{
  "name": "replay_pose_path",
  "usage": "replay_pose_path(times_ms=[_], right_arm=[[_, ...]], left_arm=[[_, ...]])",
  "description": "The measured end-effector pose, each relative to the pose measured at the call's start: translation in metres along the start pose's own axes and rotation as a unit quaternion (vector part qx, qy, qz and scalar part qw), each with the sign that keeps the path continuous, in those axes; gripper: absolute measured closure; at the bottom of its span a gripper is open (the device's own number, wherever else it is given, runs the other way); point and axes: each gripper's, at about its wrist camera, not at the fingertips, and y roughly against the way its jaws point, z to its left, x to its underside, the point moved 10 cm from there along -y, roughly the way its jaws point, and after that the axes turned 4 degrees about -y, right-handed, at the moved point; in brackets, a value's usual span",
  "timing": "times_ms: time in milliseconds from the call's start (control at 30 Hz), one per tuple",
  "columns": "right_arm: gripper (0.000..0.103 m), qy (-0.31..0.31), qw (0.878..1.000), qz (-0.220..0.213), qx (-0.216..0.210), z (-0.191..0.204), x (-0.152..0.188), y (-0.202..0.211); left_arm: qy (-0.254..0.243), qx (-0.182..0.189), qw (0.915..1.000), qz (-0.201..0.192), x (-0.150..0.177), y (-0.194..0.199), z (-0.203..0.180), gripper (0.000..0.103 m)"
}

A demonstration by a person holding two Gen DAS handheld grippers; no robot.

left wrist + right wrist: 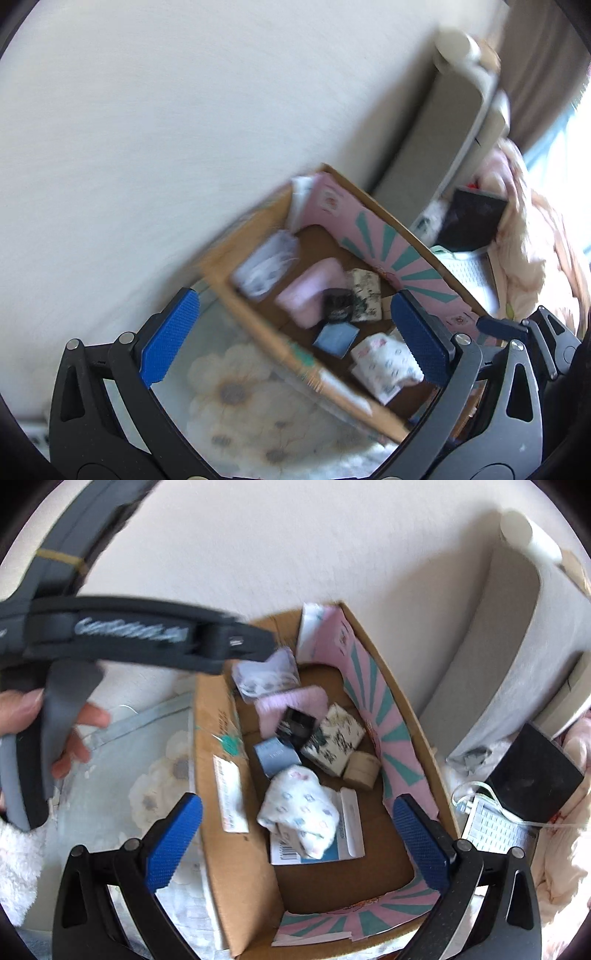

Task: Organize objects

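1. The cardboard box [236, 886] stands open-topped against the wall, on a floral cloth [159, 775]. It serves as the collecting place for the loose things.
2. The small things lie bunched toward the box's far end. A clear bag [266, 675] sits at the far left corner, with a pink pad [291, 701] just beside it. A black jar [297, 723], a blue box [275, 757], a patterned box [332, 738] and a round tan tin [362, 770] cluster mid-floor.
3. A white printed cloth bundle [299, 812] rests on a flat packet [351, 830], probably dropped in last.
4. The right tool [297, 845] hangs over the box with its fingers wide apart and nothing between them.
5. The left tool [291, 339] is likewise spread and empty. Its view is blurred.
6. The box's near end is bare, so there is room for more.
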Motion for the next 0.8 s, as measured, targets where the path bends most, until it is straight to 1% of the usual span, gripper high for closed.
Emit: replay_pose_path(times_ms=[133,267,300,367,400,500,600,800], right_arm=[[0.001,0.023,1.0,-0.014,-0.003,0.015,-0.014,0.017],[0.001,0.036,0.999,-0.022,-0.022,0.036,-0.022,0.027],[0.001,0.039,0.999,-0.024,-0.026,0.041,-0.024,0.028],[0.001,0.051,0.998,-0.034,-0.035,0.057,-0.028,0.037],[0.001,0.056,0.997,-0.036,-0.036,0.064,-0.029,0.041],[0.001,0.078,0.995,-0.051,-0.047,0.09,-0.032,0.056],[0.001,0.094,0.992,-0.061,-0.054,0.108,-0.029,0.07],[0.001,0.103,0.99,-0.071,-0.069,0.132,-0.017,0.09]], left_arm=[[0.067,-0.029,0.9968,-0.034,0.024,0.057,0.037,0.0],[0.129,-0.064,0.9873,-0.066,0.059,0.112,0.073,0.0],[0.146,-0.077,0.9834,-0.076,0.071,0.129,0.085,0.0],[0.167,-0.097,0.9773,-0.086,0.091,0.149,0.097,0.0],[0.185,-0.112,0.9718,-0.094,0.107,0.164,0.105,0.0],[0.218,-0.133,0.9613,-0.104,0.143,0.188,0.118,0.0],[0.245,-0.159,0.95,-0.11,0.18,0.21,0.128,0.0],[0.287,-0.186,0.9306,-0.13,0.233,0.24,0.132,0.0]])
